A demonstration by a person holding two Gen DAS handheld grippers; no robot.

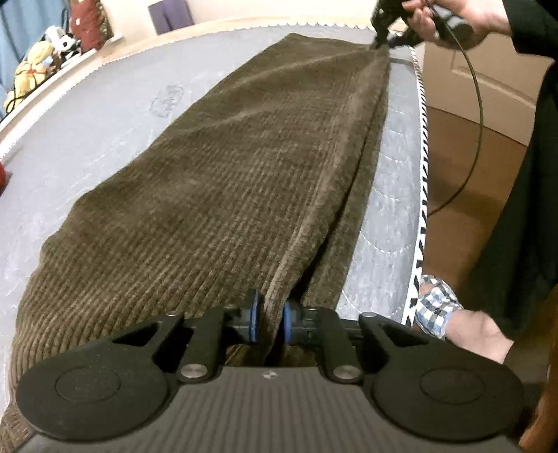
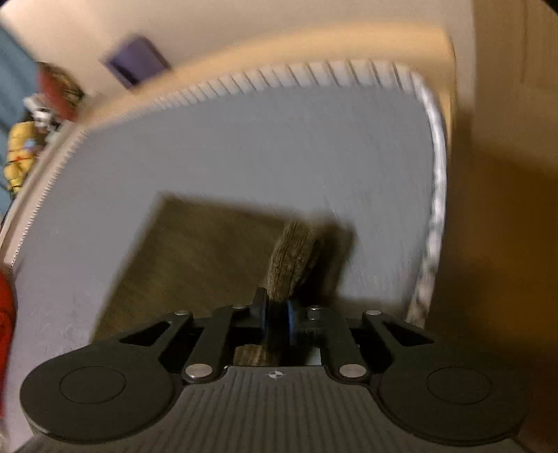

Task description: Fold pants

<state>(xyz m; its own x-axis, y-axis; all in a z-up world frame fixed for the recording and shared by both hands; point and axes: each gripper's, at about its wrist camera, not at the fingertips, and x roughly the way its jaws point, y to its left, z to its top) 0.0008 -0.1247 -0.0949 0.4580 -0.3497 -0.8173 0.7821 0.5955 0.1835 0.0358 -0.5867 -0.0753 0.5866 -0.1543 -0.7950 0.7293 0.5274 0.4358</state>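
Here, my left gripper (image 1: 271,320) clenched on the brown corduroy pants (image 1: 223,181) edge, spread along the grey mattress (image 1: 87,132); my right gripper (image 2: 277,322) pinching a lifted fold.

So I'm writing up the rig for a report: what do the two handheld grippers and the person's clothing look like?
Both the left gripper and the right gripper are matte black, with a ribbed grey body, two round discs at the sides, silver pivot bolts and blue-edged pads. A thin black cable trails from the right one. The person wears a dark sleeve and a blue-and-white checked slipper.
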